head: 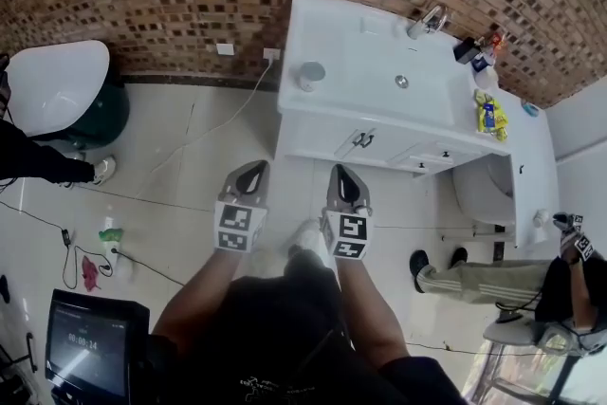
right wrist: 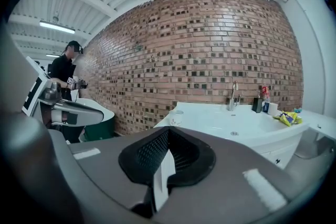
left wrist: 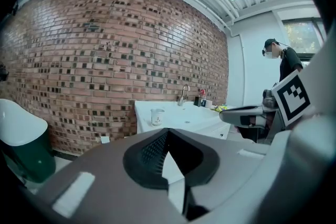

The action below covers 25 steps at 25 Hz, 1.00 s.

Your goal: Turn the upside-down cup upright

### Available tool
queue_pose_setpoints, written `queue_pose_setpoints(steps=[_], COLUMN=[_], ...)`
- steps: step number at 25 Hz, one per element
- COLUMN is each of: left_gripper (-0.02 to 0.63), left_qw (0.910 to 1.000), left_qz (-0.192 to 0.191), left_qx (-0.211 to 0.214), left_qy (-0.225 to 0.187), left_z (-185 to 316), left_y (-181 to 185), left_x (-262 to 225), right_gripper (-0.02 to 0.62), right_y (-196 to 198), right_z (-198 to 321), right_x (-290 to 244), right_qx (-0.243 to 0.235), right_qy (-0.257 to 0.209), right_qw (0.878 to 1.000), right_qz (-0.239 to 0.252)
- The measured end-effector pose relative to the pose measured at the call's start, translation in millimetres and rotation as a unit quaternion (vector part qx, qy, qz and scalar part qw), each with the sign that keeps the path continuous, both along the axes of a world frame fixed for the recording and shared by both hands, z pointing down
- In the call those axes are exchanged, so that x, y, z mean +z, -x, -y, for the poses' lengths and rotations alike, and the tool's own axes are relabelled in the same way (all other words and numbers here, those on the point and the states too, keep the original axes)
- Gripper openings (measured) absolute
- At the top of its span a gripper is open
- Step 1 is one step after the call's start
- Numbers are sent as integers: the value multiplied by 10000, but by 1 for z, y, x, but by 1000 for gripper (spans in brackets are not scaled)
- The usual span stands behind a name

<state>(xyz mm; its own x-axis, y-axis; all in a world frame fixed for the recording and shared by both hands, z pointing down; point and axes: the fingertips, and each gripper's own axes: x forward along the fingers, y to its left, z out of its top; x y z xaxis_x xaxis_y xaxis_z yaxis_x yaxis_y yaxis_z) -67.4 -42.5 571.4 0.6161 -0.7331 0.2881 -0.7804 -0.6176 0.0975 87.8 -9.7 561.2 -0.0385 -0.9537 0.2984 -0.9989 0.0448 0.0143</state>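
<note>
A clear cup (head: 310, 74) stands mouth-down on the left front corner of the white sink counter (head: 365, 90). It also shows small and far off in the left gripper view (left wrist: 156, 117) and the right gripper view (right wrist: 175, 117). My left gripper (head: 248, 177) and right gripper (head: 345, 181) are held side by side over the tiled floor, short of the counter's front, pointing towards it. Both have their jaws shut with nothing between them, and neither touches the cup.
On the counter are a tap (head: 432, 19), bottles (head: 479, 52) and a yellow packet (head: 489, 114). A toilet (head: 484, 190) stands to its right, with a seated person (head: 512, 280) nearby. A white and green tub (head: 57, 85), floor cables and a monitor (head: 90, 346) lie to the left.
</note>
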Motion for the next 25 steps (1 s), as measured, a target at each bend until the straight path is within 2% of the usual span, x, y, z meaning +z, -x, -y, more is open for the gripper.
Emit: queue_pose_setpoints(steps=[5,10,21,25], left_gripper=[-7,-6,-8,-7], left_qw=[9999,9997,9994,9995], left_qz=[-108,-36,-81,8], left_qx=[1,-35,-152,-135], left_qy=[-119,-242,-286,-273], left_z=[-11,-21,-52,-64], left_y=[-5,-17,-26,-30], left_x=[-9,-19,-39,-40], right_gripper=[12,12,12,12], right_y=[4,-8,-23,-21], right_z=[-16,-31,-68,-74], right_x=[-11,-7,-22,-25], right_qx=[-40,-104,-54,-124], right_qy=[-156,-105,-123,-176], right_qw=[9999,9998,9997,9996], right_qz=[38,100,202,192])
